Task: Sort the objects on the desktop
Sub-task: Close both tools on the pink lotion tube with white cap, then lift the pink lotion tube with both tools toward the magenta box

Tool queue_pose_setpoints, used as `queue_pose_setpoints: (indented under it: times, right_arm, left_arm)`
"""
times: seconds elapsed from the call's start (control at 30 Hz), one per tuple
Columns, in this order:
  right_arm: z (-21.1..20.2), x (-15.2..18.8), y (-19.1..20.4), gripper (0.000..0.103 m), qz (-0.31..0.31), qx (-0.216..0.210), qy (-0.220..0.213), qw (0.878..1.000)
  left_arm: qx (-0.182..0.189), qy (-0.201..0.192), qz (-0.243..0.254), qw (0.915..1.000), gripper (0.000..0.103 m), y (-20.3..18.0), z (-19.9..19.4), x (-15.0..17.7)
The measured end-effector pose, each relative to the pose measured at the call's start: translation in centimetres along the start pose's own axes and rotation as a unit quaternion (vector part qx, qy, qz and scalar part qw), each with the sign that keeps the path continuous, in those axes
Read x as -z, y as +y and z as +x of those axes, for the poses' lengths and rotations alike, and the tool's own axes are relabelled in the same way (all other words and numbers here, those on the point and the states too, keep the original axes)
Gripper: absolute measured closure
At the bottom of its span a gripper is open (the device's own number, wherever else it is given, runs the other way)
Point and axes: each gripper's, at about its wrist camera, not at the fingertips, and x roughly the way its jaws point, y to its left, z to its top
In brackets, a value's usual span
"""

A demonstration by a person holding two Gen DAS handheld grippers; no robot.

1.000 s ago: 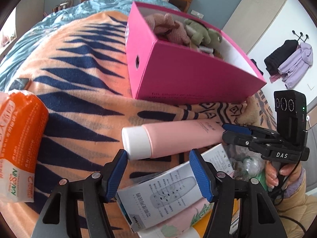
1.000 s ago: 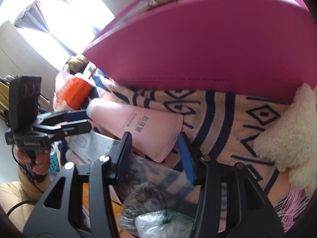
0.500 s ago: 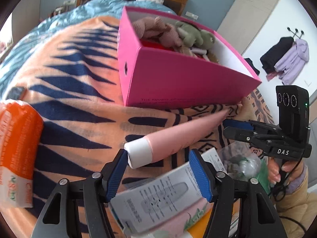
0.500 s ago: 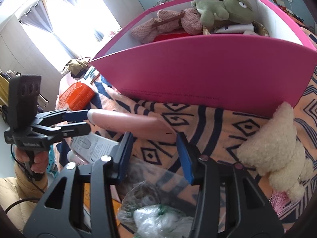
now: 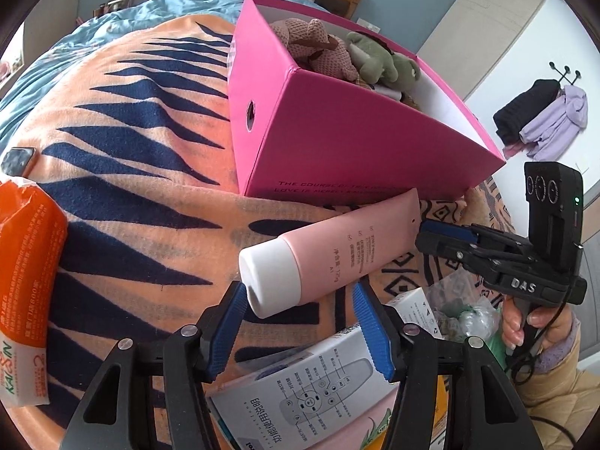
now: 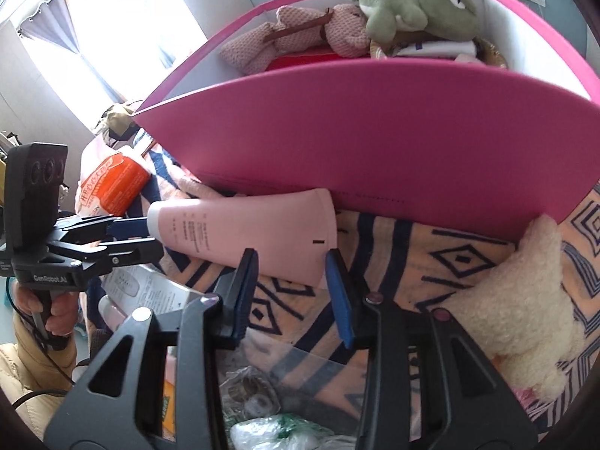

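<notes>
A pink tube with a white cap (image 5: 330,251) lies on the patterned blanket against the pink box (image 5: 356,150); it also shows in the right wrist view (image 6: 255,232). My left gripper (image 5: 300,311) is open, its blue pads either side of the cap end, not gripping. My right gripper (image 6: 292,285) is open at the tube's flat end; it also shows at the right of the left wrist view (image 5: 442,236). The pink box (image 6: 375,142) holds a pink knit toy (image 6: 300,33) and a green frog toy (image 6: 412,7).
An orange tissue pack (image 5: 26,288) lies at the left. A white remote-control box (image 5: 311,393) lies under my left gripper. A cream plush toy (image 6: 525,307) sits right of the tube. A clear bag of small items (image 6: 262,405) lies below. A phone (image 5: 17,159) rests far left.
The tube has rolled and turned so its printed back faces up, its flat end now against the box. Both grippers have shifted slightly around it, still open.
</notes>
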Motion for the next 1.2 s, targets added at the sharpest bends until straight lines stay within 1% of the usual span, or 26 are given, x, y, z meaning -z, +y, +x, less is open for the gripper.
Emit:
queue_pose_setpoints:
  times: [0.07,0.1,0.23,0.27,0.43,0.57,0.8,1.2]
  right_arm:
    - [0.0,-0.2,-0.3,0.063,0.003,0.019,-0.003,1.000]
    - [0.1,-0.3,-0.5,0.063,0.006,0.021,-0.001,1.000]
    - [1.1,-0.7,-0.6,0.063,0.001,0.009,0.020,1.000]
    - [1.2,-0.7,-0.4,0.061,-0.003,0.008,0.018,1.000]
    - [0.8,-0.4,0.2,0.061,-0.014,0.019,0.009,1.000]
    - [-0.5,0.0,0.6,0.061,-0.021,0.026,-0.006,0.999]
    - [-3.7,-0.1,1.4,0.061,-0.038,0.026,-0.041,0.998]
    - [-6.8,-0.1,2.5,0.061,-0.055,0.034,-0.076,0.995]
  left_arm:
    - [-0.006,0.001,-0.001,1.0000,0.050,0.0,0.0,-0.1]
    - [-0.006,0.001,-0.003,1.0000,0.051,0.1,0.0,-0.1]
    - [-0.010,0.001,-0.005,0.9999,0.053,-0.1,0.1,-0.2]
    - [-0.011,0.001,-0.007,0.9999,0.053,-0.1,0.0,-0.2]
    - [-0.015,-0.003,-0.007,0.9999,0.053,-0.8,-0.3,-0.3]
    - [-0.015,-0.013,0.002,0.9998,0.053,-1.5,-1.2,-0.5]
    - [-0.013,-0.031,0.017,0.9993,0.053,-2.8,-2.7,-1.1]
    - [-0.004,-0.052,0.037,0.9979,0.053,-4.7,-4.1,-1.9]
